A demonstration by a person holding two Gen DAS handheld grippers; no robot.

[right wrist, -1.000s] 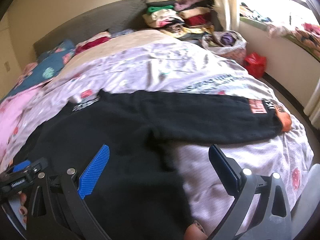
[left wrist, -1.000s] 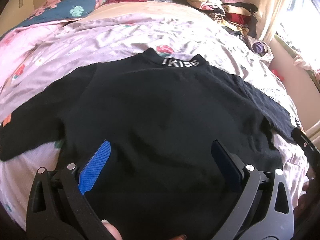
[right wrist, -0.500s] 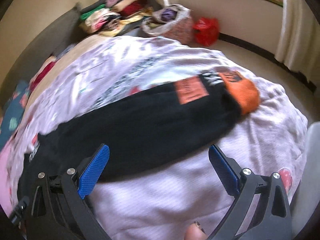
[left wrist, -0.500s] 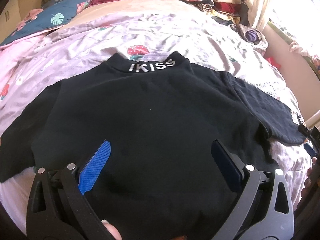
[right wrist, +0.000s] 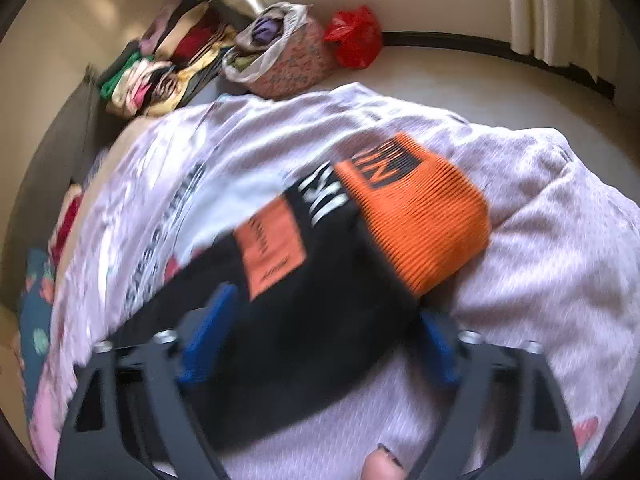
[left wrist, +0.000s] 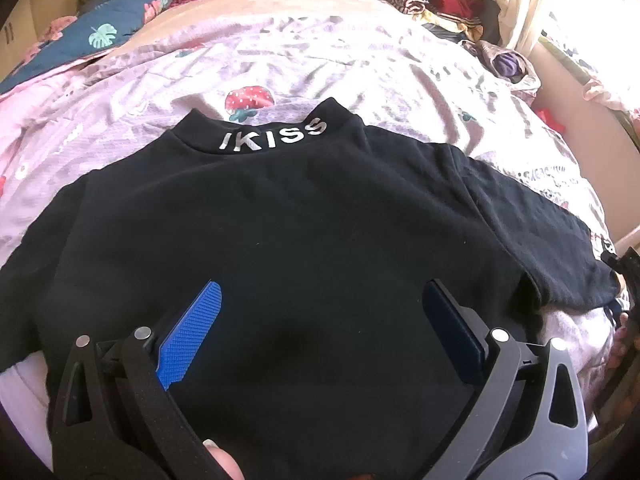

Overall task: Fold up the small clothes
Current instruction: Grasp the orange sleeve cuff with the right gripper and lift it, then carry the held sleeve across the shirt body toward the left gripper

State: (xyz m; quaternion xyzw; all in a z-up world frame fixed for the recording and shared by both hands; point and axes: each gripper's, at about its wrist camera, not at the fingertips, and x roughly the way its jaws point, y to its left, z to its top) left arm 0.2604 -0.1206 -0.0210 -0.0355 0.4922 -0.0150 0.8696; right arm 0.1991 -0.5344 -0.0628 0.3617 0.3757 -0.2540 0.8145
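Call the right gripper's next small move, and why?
Probably finish closing on the sleeve. The right gripper has just been closing, its jaws straddle the black sweatshirt's sleeve just short of the orange ribbed cuff, and the pads don't clearly press yet.

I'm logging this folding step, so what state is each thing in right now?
Black top: spread flat on the bed, unfolded, collar away from the camera.
Sleeve: stretched out, orange cuff at its end, lying between the right gripper's jaws.
Left gripper: open, over the top's body.
Right gripper: open, jaws have just been closing round the sleeve.
Bedsheet: wrinkled.
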